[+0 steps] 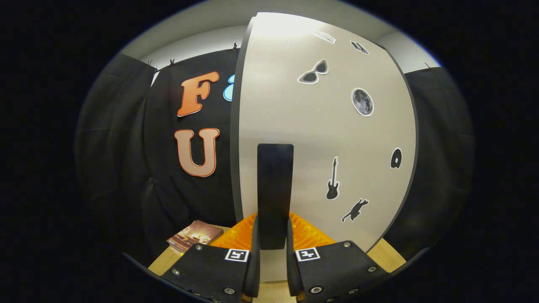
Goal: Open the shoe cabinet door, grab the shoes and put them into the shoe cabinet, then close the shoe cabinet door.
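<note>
Left: a small brown book-like object [195, 236] lying on a pale wooden table [162, 261] before the black cloth wall. Centre: the gripper [273, 252], level and facing the door, its fingers [254, 261] closed on the flat black handle [275, 193]. Right: the smooth off-white shoe cabinet door [311, 139], sticker-decorated, with ribbed orange plastic [307, 235] at its foot

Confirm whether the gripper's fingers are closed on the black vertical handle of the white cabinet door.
Yes: the gripper has both fingers pressed against the sides of the black vertical handle on the white cabinet door.
</note>
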Available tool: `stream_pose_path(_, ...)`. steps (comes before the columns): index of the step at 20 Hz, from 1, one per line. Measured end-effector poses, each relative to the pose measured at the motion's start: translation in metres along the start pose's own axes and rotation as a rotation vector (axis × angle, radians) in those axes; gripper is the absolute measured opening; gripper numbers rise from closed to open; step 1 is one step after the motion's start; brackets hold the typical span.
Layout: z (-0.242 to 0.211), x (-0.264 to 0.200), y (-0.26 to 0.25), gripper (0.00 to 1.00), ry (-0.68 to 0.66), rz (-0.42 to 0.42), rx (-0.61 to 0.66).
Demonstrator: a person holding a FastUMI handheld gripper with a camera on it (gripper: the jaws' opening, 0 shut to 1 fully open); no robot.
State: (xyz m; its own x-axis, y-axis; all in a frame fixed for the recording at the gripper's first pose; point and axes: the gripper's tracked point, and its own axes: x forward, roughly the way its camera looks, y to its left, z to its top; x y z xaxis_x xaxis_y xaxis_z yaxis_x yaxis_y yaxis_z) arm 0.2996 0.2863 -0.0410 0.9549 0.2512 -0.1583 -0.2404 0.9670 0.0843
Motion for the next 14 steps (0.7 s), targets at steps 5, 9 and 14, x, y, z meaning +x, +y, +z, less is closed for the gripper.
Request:
stream_pose_path(5, 0.001, -0.036, -0.013, 0.26, -0.001, 0.086, -0.017)
stream_pose_path(9, -0.003, -0.060, -0.034, 0.26, -0.006, 0.122, -0.002)
stream_pose_path(14, -0.010, -0.074, -0.059, 0.23, -0.003, 0.138, 0.026)
